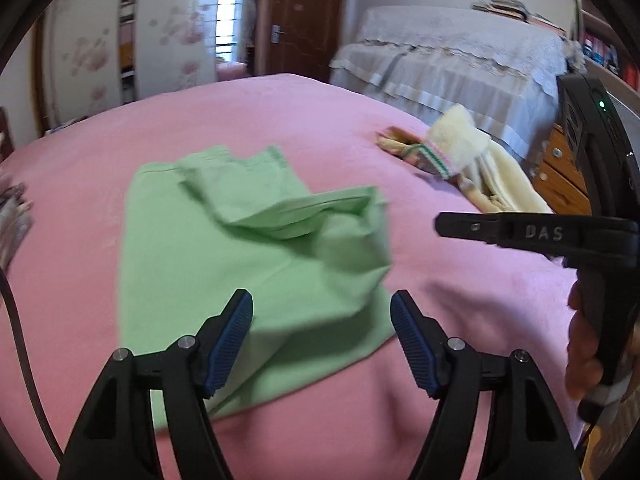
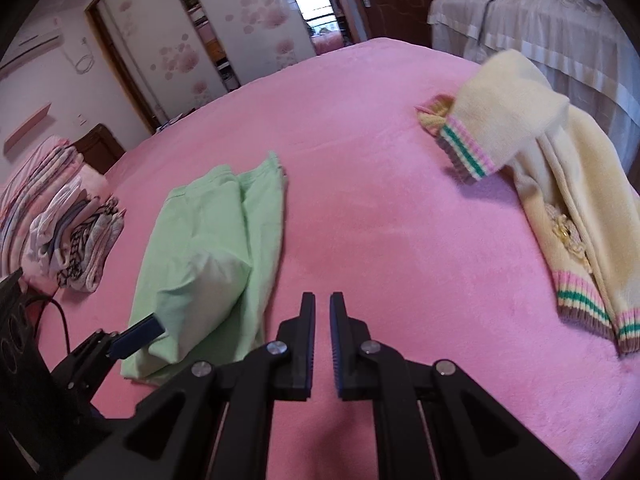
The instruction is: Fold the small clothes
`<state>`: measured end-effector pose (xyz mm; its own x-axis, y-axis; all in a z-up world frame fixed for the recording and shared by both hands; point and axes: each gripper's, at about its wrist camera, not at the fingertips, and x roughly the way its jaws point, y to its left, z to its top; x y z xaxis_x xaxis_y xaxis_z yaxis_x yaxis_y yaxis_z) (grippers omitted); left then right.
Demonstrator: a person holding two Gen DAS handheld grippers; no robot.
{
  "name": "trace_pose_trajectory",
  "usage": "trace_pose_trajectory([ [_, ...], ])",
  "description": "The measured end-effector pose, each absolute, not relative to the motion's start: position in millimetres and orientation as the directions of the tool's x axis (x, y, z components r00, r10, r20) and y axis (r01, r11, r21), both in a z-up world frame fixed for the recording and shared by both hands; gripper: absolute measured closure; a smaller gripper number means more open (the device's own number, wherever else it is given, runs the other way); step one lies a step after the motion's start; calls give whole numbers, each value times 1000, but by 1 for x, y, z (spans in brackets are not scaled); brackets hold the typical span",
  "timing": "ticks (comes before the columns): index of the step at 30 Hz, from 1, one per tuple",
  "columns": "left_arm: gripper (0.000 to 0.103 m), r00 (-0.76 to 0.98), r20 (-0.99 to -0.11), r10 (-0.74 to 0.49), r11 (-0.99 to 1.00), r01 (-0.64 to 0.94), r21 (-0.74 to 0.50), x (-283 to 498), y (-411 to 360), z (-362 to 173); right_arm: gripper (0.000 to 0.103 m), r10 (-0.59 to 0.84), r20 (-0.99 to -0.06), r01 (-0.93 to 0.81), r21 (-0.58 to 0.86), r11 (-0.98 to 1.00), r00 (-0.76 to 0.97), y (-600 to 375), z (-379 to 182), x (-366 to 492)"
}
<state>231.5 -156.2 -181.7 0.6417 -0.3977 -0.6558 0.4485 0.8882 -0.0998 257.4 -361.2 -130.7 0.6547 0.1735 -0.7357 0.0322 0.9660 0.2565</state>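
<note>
On a pink plush bedspread (image 1: 420, 184), a half-folded light-green cotton garment (image 1: 248, 264) lies directly ahead of the left gripper (image 1: 322, 304), at twelve o'clock in its view, its long axis running from about six toward eleven. The left gripper, the nearer of the two, has its blue-padded jaws wide apart and empty, with green cloth lying below and between them. The right gripper (image 2: 322, 308), with the garment at its ten o'clock, has its jaws nearly closed on nothing.
</note>
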Motion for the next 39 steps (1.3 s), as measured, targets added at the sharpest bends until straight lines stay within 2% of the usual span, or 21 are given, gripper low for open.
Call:
trace_pose_trajectory([
  [4, 33, 681, -675, -283, 952, 283, -114, 223, -96, -185, 96, 266, -743, -52, 298, 953, 614, -337, -132, 262],
  [8, 33, 665, -700, -263, 965, 199, -174, 218, -54, -193, 96, 325, -733, -102, 333, 938, 597, -313, -126, 262],
  [10, 33, 657, -704, -271, 963, 195, -188, 214, -48, -199, 92, 333, -726, -103, 343, 934, 601, -306, -121, 259],
  [11, 33, 654, -706, -273, 962, 203, -184, 213, -49, -201, 82, 336, -722, -104, 347, 932, 605, -303, -118, 258],
  [12, 33, 651, -707, -277, 960, 216, -177, 213, -51, -203, 66, 337, -718, -105, 347, 932, 609, -301, -115, 256],
  [14, 33, 650, -710, -271, 960, 238, -148, 216, -64, -207, 51, 311, -712, -107, 318, 942, 630, -295, -108, 251],
  [15, 33, 652, -710, -265, 961, 243, -135, 217, -67, -210, 46, 287, -715, -109, 285, 952, 638, -290, -104, 251],
  [17, 33, 650, -721, -239, 966, 235, -109, 219, -74, -213, 45, 227, -732, -103, 211, 972, 642, -282, -102, 254],
  [22, 33, 600, -779, -184, 977, 198, -79, 233, -81, -230, 46, 85, -798, -68, 55, 996, 597, -268, -121, 280],
  [23, 33, 596, -784, -176, 979, 186, -78, 234, -80, -231, 60, 72, -804, -63, 42, 997, 590, -268, -125, 283],
  [24, 33, 593, -786, -174, 980, 180, -81, 236, -79, -233, 82, 72, -812, -57, 47, 997, 579, -270, -129, 286],
  [25, 35, 595, -786, -168, 983, 165, -86, 236, -76, -233, 89, 83, -824, -43, 71, 997, 560, -274, -133, 289],
  [26, 36, 596, -785, -166, 984, 154, -92, 238, -73, -233, 91, 97, -828, -19, 103, 994, 552, -280, -136, 290],
  [27, 43, 598, -786, -155, 986, 138, -89, 238, -71, -233, 91, 115, -825, 3, 140, 990, 553, -288, -138, 290],
  [29, 46, 596, -790, -144, 989, 99, -105, 240, -62, -233, 91, 136, -827, 36, 185, 982, 545, -299, -143, 287],
  [30, 53, 600, -788, -138, 990, 70, -120, 240, -55, -233, 91, 151, -831, 53, 212, 976, 535, -305, -147, 285],
  [34, 53, 616, -776, -135, 987, 11, -163, 235, -40, -231, 91, 210, -850, 95, 289, 953, 483, -320, -168, 276],
  [39, 54, 636, -763, -114, 984, -35, -177, 227, -36, -226, 90, 228, -858, 76, 294, 953, 460, -315, -179, 266],
])
